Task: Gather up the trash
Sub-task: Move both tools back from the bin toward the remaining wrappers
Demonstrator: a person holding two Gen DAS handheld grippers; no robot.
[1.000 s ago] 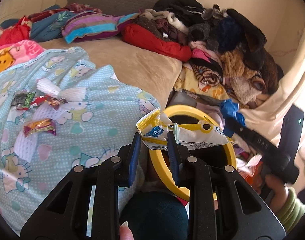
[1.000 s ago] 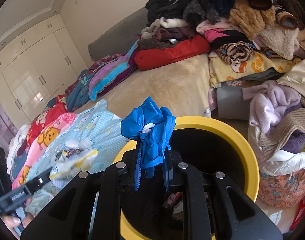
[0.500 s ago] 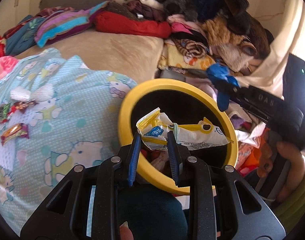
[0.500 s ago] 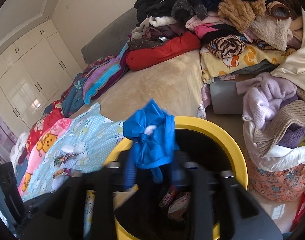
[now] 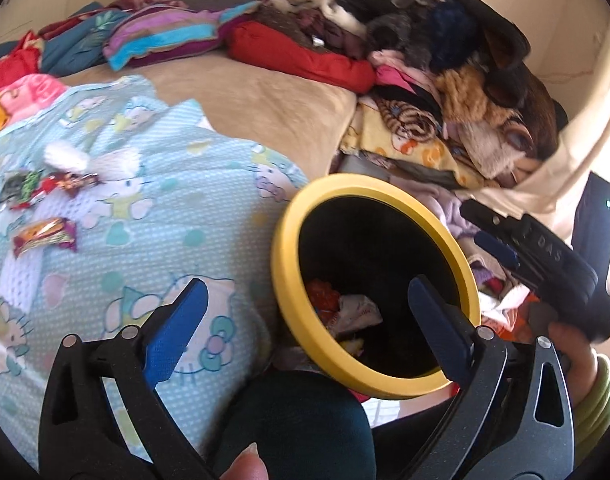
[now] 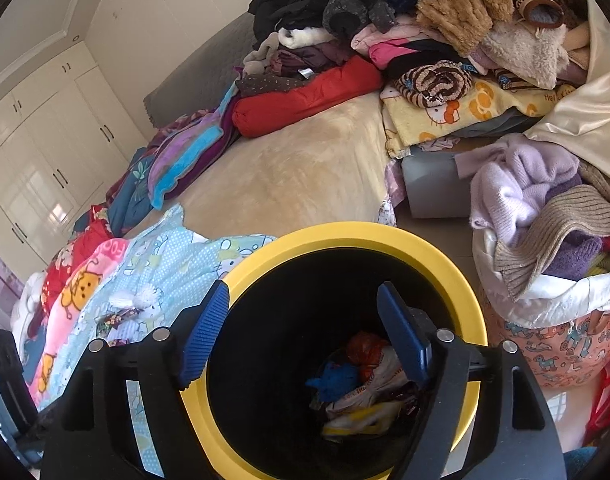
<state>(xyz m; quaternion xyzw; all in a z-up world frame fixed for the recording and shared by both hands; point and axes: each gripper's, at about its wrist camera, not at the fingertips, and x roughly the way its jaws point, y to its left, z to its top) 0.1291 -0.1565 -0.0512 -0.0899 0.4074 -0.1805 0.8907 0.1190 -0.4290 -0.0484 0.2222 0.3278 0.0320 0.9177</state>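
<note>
the left gripper [image 5: 307, 308] stands wide apart and empty beside the near rim of the round yellow-rimmed black bin [image 5: 293, 300]; the right gripper [image 6: 303, 336] gapes empty straight above its mouth. a crumpled blue wrapper [image 6: 337, 374] and white packets lie at the bin's bottom. farther out, 3 shiny candy wrappers [image 5: 45, 236] and white tissue wads [image 5: 65, 156] sit near the left edge of the light-blue cartoon-print blanket [image 5: 153, 208]. risks: a pinch there could snag blanket cloth with the foil, and a sweeping arm could tip the bin.

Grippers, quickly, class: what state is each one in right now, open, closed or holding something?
Left gripper: open, holding nothing.
Right gripper: open, holding nothing, over the yellow bin.
</note>
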